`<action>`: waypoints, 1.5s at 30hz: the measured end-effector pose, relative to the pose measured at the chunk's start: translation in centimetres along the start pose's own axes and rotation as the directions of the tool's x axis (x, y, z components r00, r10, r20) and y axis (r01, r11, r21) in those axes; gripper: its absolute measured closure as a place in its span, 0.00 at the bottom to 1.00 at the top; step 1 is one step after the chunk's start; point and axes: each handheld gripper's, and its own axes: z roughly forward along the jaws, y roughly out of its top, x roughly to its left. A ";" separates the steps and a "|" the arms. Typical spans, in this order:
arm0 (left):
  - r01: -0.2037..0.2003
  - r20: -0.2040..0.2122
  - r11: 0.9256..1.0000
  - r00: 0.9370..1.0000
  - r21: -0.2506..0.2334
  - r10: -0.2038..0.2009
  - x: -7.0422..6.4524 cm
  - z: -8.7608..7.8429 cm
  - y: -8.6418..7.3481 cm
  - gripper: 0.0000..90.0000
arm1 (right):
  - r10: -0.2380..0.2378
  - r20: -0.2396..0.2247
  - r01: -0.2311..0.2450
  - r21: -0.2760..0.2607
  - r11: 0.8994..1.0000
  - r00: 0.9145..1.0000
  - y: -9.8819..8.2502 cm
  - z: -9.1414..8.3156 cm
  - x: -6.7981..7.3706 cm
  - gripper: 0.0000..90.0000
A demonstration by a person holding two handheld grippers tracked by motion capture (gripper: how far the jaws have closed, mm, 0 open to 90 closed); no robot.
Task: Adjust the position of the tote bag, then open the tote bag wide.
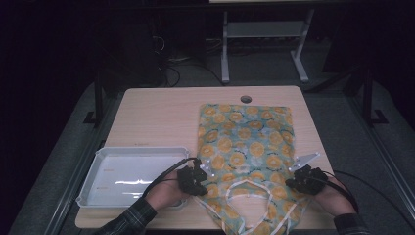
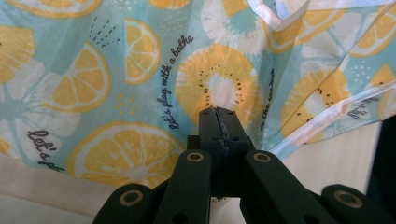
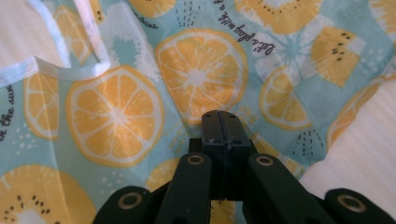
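Light-blue cloth printed with orange citrus slices and white trim, an apron-like garment (image 1: 244, 147), lies spread flat on the right half of the pale wooden table (image 1: 156, 115), its white straps looping at the near edge. A shallow white plastic tray (image 1: 132, 176) sits on the table to the garment's left, just beside it.

Left gripper (image 1: 198, 172): at the garment's left edge, near end, held by a hand in a plaid sleeve (image 1: 129, 219). In the left gripper view the black jaws are pressed together (image 2: 218, 122) over the fabric; whether cloth is pinched between them cannot be told.

Right gripper (image 1: 299, 177): at the garment's right edge, near end. In the right gripper view its jaws meet with no gap (image 3: 221, 125) above the printed cloth; any grip on the fabric cannot be told.
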 end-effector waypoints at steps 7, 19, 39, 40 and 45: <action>-0.010 0.016 1.000 1.000 -0.011 0.010 -0.1 -0.1 -0.4 1.00 | -0.033 -0.001 0.033 -0.025 0.999 0.999 -0.3 -0.2 0.6 1.00; -0.062 0.012 0.991 0.998 -0.118 0.063 0.0 -1.6 -0.9 0.71 | -0.064 -0.046 0.058 -0.128 0.990 0.997 -1.6 -2.8 1.0 0.76; -0.070 0.006 0.990 0.997 -0.121 0.071 0.0 -0.4 -0.7 0.42 | -0.143 -0.115 0.132 -0.099 0.986 0.983 -3.2 -2.7 1.4 0.43; -0.069 0.007 0.990 0.997 -0.120 0.070 0.0 -0.4 -0.7 0.41 | -0.147 -0.118 0.136 -0.097 0.986 0.982 -3.1 -2.5 1.5 0.42; -0.071 0.003 0.991 0.997 -0.117 0.072 -0.1 -0.2 -0.6 0.40 | -0.189 -0.122 0.183 -0.066 0.981 0.974 -2.9 -1.3 1.6 0.37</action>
